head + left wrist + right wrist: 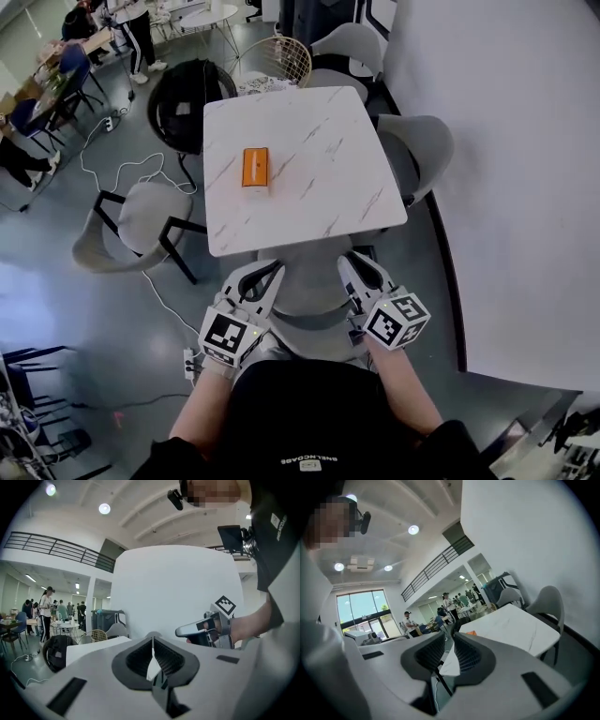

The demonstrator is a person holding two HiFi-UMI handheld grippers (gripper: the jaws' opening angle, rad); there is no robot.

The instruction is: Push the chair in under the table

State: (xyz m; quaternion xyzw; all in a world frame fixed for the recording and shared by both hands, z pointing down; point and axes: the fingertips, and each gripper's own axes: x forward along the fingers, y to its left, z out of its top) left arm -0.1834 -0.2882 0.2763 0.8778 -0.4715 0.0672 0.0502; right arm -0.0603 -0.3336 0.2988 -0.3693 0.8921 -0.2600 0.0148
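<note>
Risk: uneven shove from my two sides, chair (305, 277) skews, leg snags table (300, 159) base; tips may skid off curved backrest. Left gripper (153, 640) clenched, empty. Right gripper (449, 638) nearly closed, slim gap, nothing between. Chair sits between both grippers, seat front at table's near edge.
</note>
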